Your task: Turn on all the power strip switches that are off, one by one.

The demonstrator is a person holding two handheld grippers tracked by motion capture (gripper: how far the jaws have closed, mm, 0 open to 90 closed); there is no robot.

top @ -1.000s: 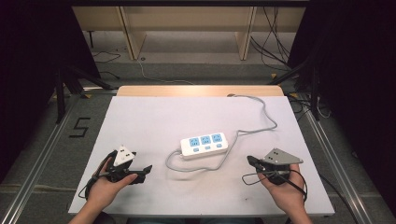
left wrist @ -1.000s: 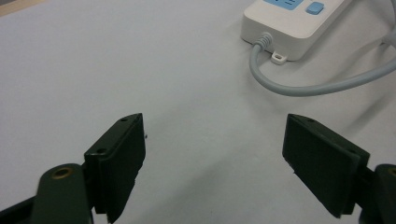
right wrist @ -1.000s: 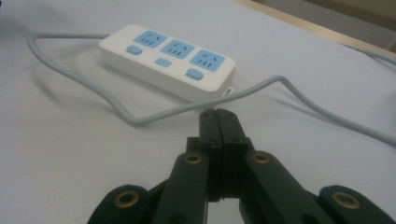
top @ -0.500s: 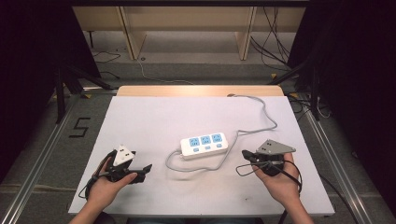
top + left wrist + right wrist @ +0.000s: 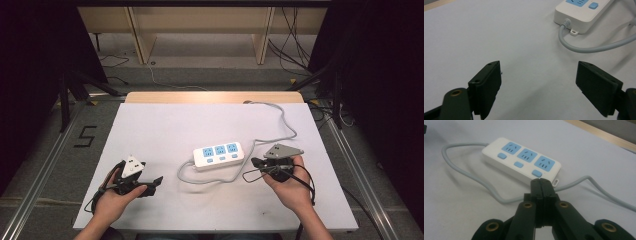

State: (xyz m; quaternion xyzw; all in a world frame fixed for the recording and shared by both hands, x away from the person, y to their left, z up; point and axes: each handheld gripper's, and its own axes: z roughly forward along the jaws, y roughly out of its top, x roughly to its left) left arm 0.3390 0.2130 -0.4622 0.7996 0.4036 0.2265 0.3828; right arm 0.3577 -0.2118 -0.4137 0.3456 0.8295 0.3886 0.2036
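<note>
Left tool (image 5: 152, 182): held low in the person's left hand (image 5: 112, 202) at the near left of the surface (image 5: 165, 125); in the left gripper view its two black jaws stand wide apart with only bare white surface between them.
Right tool (image 5: 256, 162): held in the right hand (image 5: 292, 187) at the near right, with a grey three-cornered plate on top; in the right gripper view its jaws are pressed flat together with nothing between them.
Right tool's aim: the closed tip points at the near end of the power strip (image 5: 522, 160) and sits just short of it; whether it touches the casing cannot be told.
Power strip: a white bar with three blue sockets and three blue switches, lying flat between the two tools, close to the right tool and well apart from the left one.
Cord (image 5: 200, 179): grey, it leaves the strip's end on the left tool's side, loops along the near edge of the strip, passes just under the right tool's tip, then runs away beyond that tool to the far right edge of the surface.
Beyond the tools: a strip of bare wood at the far rim, then floor with loose cables (image 5: 295, 40) and wooden shelf legs (image 5: 142, 40).
</note>
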